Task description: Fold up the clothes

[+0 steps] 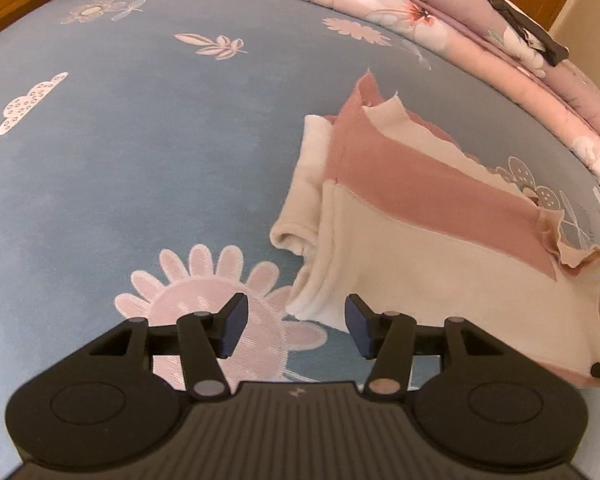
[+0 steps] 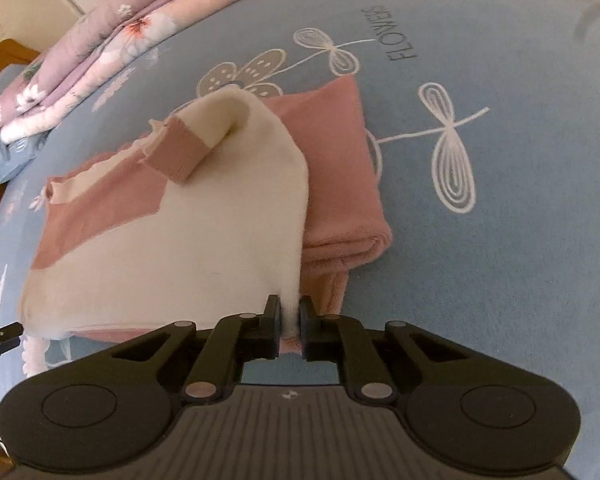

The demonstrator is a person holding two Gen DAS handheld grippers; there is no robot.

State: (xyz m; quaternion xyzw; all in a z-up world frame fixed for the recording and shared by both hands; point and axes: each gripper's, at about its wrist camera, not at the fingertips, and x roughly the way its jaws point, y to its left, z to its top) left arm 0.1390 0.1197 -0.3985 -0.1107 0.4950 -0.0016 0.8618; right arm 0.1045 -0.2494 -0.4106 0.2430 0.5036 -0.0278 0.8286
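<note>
the cream and pink sweater (image 1: 420, 216) lay partly folded on the blue flowered bedsheet (image 1: 140, 140), near a folded pink quilt (image 1: 480, 40) along the far edge. the right gripper (image 2: 290, 320) was closed tight on the sweater's near hem, cream cloth pinched between its pads, beside a folded pink garment (image 2: 340, 168). the left gripper (image 1: 296, 324) stood half open and held nothing, just above the sweater's sleeve edge.

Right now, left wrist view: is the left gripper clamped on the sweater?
No. The left gripper has its jaws apart over the sweater's near cream hem, with bedsheet visible between them and no pad pressing on cloth.
</note>
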